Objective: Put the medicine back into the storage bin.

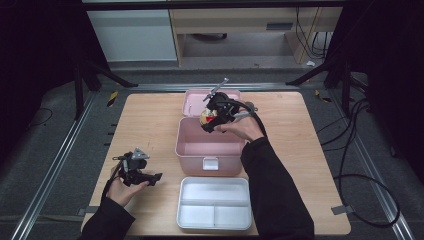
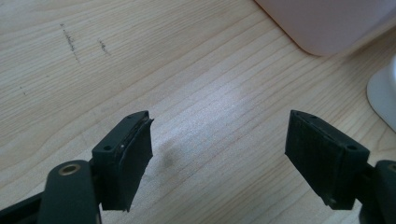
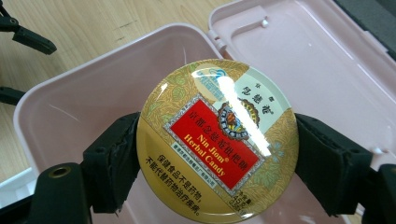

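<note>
Right tongs (image 3: pixel 217 154) pinch round gold herbal-candy tin (image 3: pixel 217 140) by rim, above open pink plastic box (image 3: pixel 70 112). Keep tin level, lower to box floor away from walls, then spread. Left tongs (image 2: pixel 219 154) spread, idle over wooden surface (image 2: pixel 140 60); leave there.

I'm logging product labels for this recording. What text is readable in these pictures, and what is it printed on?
"Nin Jiom® Herbal Candy": white letters on the red panel of the round candy tin, held between the jaws of the right gripper over the pink box.
Chinese characters stand on the red panel, above it on the pale band, and along the gold lower rim; I cannot read them surely.
The small print at the tin's lower edge is too small to read.
</note>
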Demonstrator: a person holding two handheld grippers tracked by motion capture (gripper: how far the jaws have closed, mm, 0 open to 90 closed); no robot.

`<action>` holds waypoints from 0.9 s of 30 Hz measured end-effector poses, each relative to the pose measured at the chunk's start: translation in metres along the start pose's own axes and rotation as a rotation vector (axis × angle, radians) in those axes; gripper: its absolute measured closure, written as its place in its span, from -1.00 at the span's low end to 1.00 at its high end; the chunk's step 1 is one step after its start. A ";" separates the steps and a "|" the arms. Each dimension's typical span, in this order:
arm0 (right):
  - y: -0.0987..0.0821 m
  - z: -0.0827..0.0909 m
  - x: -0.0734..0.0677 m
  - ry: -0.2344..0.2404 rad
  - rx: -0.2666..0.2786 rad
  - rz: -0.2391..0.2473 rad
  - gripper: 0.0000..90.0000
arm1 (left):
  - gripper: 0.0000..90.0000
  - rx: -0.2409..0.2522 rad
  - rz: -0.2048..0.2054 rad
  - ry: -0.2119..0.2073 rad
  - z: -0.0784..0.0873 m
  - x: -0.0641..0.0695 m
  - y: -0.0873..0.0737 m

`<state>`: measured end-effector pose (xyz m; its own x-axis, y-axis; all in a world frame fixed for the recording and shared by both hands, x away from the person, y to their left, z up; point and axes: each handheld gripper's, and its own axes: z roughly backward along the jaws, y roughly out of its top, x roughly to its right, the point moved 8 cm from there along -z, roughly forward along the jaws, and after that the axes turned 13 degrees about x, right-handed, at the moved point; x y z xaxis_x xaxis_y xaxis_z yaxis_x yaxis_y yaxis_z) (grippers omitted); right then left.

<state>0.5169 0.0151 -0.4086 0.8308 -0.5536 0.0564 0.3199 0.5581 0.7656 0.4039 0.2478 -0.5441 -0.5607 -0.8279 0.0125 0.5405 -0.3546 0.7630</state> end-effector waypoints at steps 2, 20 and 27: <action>-0.001 -0.007 -0.002 0.007 -0.004 0.007 -0.54 | -0.50 -0.002 -0.001 0.001 0.000 0.000 0.000; -0.027 -0.052 -0.017 0.051 -0.096 0.007 -0.54 | -0.50 -0.007 -0.007 -0.001 -0.001 0.001 -0.002; -0.037 -0.060 -0.019 0.057 -0.150 0.005 -0.55 | -0.50 -0.010 -0.007 -0.003 -0.002 0.002 -0.002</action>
<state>0.5167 0.0424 -0.4766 0.8558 -0.5169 0.0198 0.3769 0.6494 0.6605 0.4030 0.2460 -0.5470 -0.5662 -0.8242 0.0091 0.5429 -0.3646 0.7565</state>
